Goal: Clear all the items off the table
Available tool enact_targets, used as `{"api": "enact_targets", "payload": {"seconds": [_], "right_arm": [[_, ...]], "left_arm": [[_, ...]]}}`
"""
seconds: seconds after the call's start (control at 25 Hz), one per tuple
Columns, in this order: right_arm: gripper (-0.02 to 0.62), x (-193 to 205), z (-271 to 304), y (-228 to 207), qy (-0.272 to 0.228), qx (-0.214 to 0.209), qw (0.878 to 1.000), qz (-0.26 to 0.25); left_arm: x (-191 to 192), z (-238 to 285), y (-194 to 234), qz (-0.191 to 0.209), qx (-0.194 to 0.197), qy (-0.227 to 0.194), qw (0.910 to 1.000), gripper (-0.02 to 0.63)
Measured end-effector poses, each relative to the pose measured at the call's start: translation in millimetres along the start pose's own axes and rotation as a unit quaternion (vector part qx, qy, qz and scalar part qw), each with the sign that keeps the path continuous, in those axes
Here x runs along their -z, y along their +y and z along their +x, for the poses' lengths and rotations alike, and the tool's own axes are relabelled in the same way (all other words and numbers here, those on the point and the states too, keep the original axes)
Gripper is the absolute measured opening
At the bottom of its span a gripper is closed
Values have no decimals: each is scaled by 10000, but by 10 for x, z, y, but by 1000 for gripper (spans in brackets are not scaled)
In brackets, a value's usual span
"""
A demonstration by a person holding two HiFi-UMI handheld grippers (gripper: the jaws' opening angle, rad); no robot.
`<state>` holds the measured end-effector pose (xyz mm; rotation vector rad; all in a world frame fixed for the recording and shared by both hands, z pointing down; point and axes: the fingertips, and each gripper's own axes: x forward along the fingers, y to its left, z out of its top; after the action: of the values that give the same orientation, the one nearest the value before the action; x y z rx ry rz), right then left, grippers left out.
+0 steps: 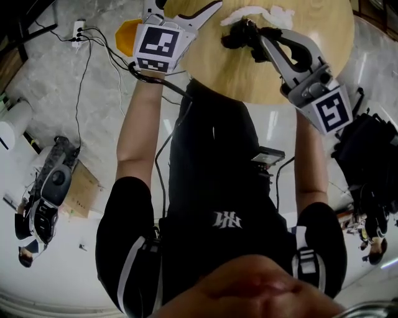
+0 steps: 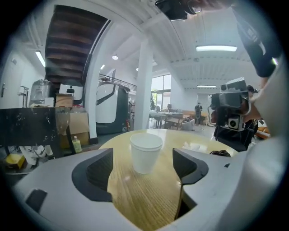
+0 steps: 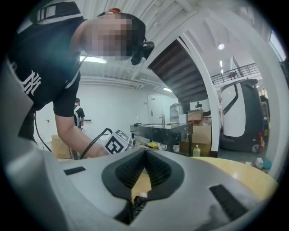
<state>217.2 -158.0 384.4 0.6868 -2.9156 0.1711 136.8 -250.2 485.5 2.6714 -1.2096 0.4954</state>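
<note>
A white paper cup [image 2: 146,146] stands upright on the round wooden table [image 2: 149,198], a little ahead of my left gripper [image 2: 142,159]. That gripper is open, its dark pads flanking the cup without touching it. In the head view the left gripper [image 1: 183,5] reaches over the table's left rim and the cup is out of frame. My right gripper [image 1: 239,31] is shut over the table [image 1: 249,68], with a black cord-like bundle [image 1: 233,40] at its tips. The bundle [image 3: 137,204] shows just under the closed pads of the right gripper [image 3: 144,173]. It hangs low over the tabletop [image 2: 220,153].
A crumpled white tissue [image 1: 255,12] lies on the table past the right gripper, also the pale tissue [image 2: 195,146] beside the cup. On the floor are a power strip with cables [image 1: 78,28], an orange object [image 1: 127,34] and a cardboard box [image 1: 81,189]. My body stands close to the table's near edge.
</note>
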Motion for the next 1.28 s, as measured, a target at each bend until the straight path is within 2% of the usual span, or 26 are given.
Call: {"api": "enact_targets", "payload": {"seconds": [0.28,0.64,0.84,0.96,1.12,1.28], "right_arm": [[3,75,-59,-104,-1,47,10000,9],[4,129,-134,-157,17,1,10000,53],[3,156,-146,-139,58,-29,10000,57],[3,155,-177,-141,23,-17,10000,93],[3,178,-194,-128,30,-29,10000,81],[3,199,-209,-124,48,-45,10000,66]], "left_arm": [[15,348,-51,299,100,343,9989,428],[68,537,-35,347,97,529,9980,428],[65,544,-8,287,7,475,9985,370],[77,549,-14,258,30,500,9984,368],[114,559,-12,277,11,554,9981,318],[137,562,-23,258,32,550,9981,307]]}}
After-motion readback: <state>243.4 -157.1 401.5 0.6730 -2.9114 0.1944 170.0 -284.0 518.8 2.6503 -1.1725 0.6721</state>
